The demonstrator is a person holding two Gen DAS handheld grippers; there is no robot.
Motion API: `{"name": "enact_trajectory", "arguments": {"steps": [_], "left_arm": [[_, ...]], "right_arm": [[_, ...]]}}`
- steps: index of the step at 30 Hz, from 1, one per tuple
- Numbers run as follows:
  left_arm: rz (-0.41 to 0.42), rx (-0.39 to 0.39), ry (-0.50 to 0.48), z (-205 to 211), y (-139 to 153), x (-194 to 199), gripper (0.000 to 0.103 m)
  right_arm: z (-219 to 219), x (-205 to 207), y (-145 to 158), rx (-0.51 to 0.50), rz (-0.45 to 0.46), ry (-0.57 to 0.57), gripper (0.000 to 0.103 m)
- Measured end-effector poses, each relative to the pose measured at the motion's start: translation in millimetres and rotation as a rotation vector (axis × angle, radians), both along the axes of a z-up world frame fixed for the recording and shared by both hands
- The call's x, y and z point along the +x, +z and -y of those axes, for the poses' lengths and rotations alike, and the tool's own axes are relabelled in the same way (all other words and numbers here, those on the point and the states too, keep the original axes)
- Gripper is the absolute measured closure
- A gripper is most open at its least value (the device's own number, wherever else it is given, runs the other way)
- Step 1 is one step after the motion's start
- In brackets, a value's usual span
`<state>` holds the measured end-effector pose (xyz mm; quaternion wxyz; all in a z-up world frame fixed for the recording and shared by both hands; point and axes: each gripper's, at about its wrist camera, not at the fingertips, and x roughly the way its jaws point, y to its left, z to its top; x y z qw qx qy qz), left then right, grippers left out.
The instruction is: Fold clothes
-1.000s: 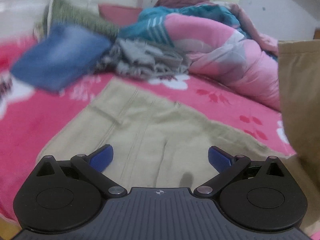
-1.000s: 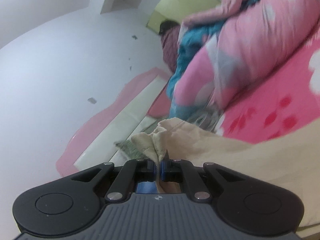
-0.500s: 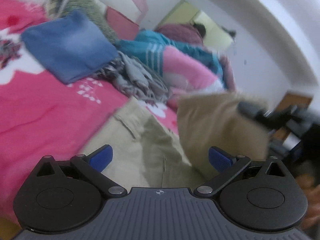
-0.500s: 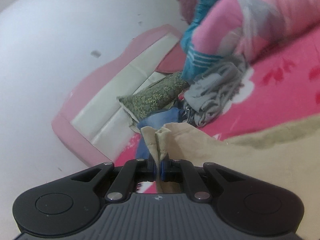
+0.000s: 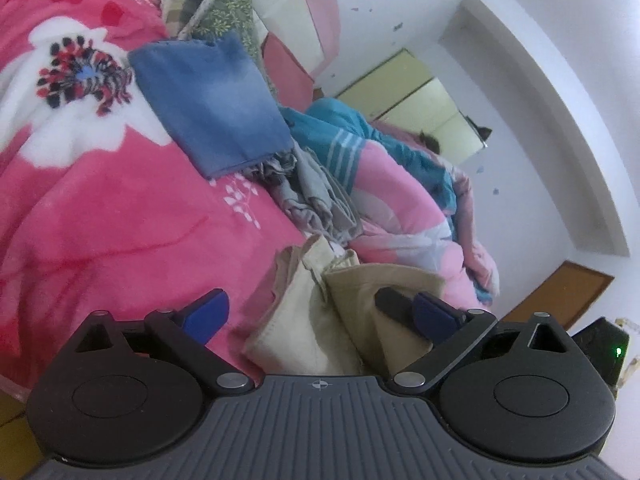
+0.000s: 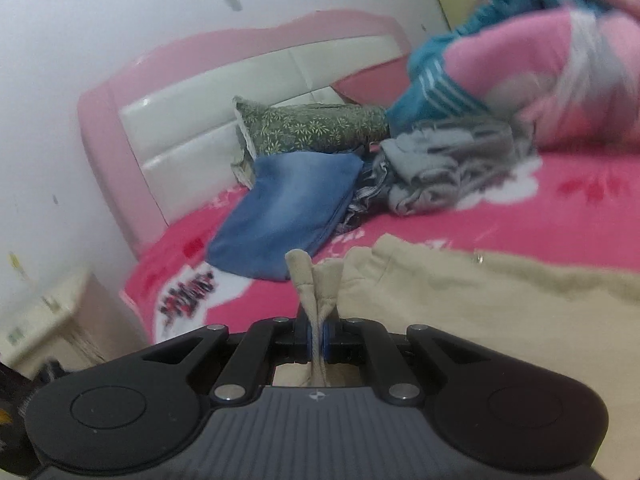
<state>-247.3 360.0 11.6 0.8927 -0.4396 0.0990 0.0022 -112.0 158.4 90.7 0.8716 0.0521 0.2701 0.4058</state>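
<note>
My right gripper (image 6: 318, 336) is clamped on a bunched edge of the beige garment (image 6: 460, 304); my left gripper (image 5: 320, 314) stands wide apart, gripping nothing, over the pink bedspread (image 5: 120, 220).

Black tongs (image 5: 320, 314), blue pads (image 5: 206, 312), ribbed grey base.

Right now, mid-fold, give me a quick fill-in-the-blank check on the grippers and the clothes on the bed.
1. The right gripper is shut on the ____ garment.
2. The left gripper has its jaws ____.
3. The folded ____ jeans lie on the pink blanket.

Missing words: beige; open; blue
</note>
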Motion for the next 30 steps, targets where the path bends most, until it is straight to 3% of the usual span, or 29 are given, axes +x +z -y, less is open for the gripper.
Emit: {"name": "enact_trajectory", "arguments": {"steps": [3,9,15,19,21,22,23,24,28,30], "left_arm": [[-0.003,-0.043,0.011,-7,-5,-1,0.005],[-0.006,-0.106,0.045,-18,-13,-6,0.005],[-0.014,-0.09,0.039,-17,-13,-8,0.005],[-0.02,-0.053,0.035,-13,-8,-9,0.004],[-0.022,-0.032,0.045,-13,-3,-10,0.004],[-0.021,-0.02,0.051,-13,0,-11,0.004],[-0.019,-0.008,0.058,-13,3,-12,0.004],[-0.018,0.007,0.068,-12,6,-13,0.004],[-0.003,0.079,0.108,-8,23,-16,0.004],[0.026,0.127,0.119,-1,37,-17,0.004]], "right_arm": [[-14,-14,-3,-0.073,0.091,0.01,0.098],[-27,-29,6,-0.089,0.257,0.015,0.098],[-54,-58,-32,-0.343,0.376,0.195,0.097],[-65,-72,-42,-0.441,0.485,0.221,0.094],[-63,-76,-40,-0.44,0.5,0.222,0.09],[-59,-79,-38,-0.429,0.503,0.226,0.08],[-52,-84,-35,-0.411,0.505,0.238,0.059],[-44,-90,-32,-0.394,0.506,0.248,0.055],[4,-113,-22,-0.347,0.467,0.261,0.056],[38,-113,-14,-0.33,0.4,0.183,0.059]]}}
